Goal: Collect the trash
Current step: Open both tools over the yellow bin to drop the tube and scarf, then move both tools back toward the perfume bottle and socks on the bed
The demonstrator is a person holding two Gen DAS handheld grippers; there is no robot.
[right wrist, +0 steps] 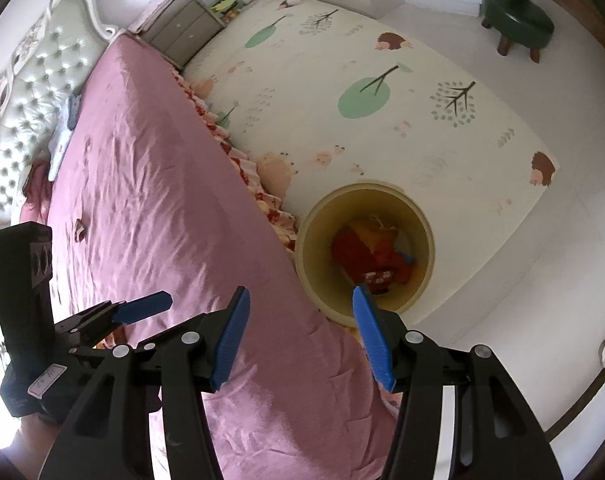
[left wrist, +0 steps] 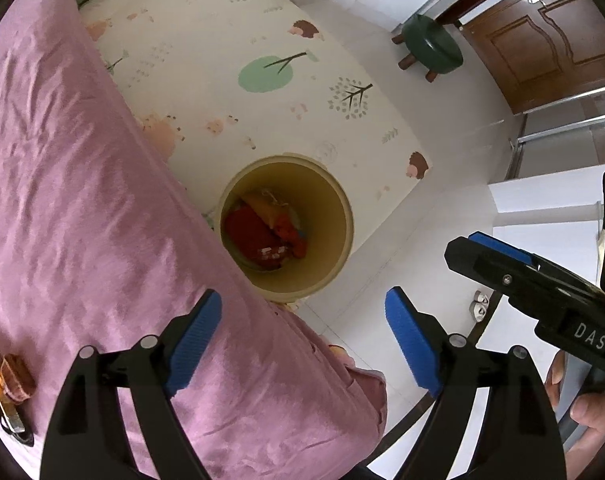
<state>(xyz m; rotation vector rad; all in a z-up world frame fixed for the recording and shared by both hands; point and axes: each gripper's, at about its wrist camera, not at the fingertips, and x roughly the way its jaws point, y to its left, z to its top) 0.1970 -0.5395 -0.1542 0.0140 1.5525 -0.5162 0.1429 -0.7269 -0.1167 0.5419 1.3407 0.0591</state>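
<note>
Far left there's a bed [right wrist: 150, 184] with a pink sheet; its long edge runs diagonally down to the bin [left wrist: 344, 216]. A few small scraps [left wrist: 12, 372] sit on the sheet at the left edge of the left wrist view. The left gripper [left wrist: 304, 340] has its jaws wide with nothing between them, hanging over the bed's edge. The yellow bin stands on the floor, tight against the bed, with red and orange trash [left wrist: 270, 236] inside. The right gripper [right wrist: 302, 336] has jaws about halfway apart, also empty. Further right the play mat [right wrist: 402, 92] and white floor [right wrist: 574, 240] are roomy, with a green stool [right wrist: 518, 20] well away.
</note>
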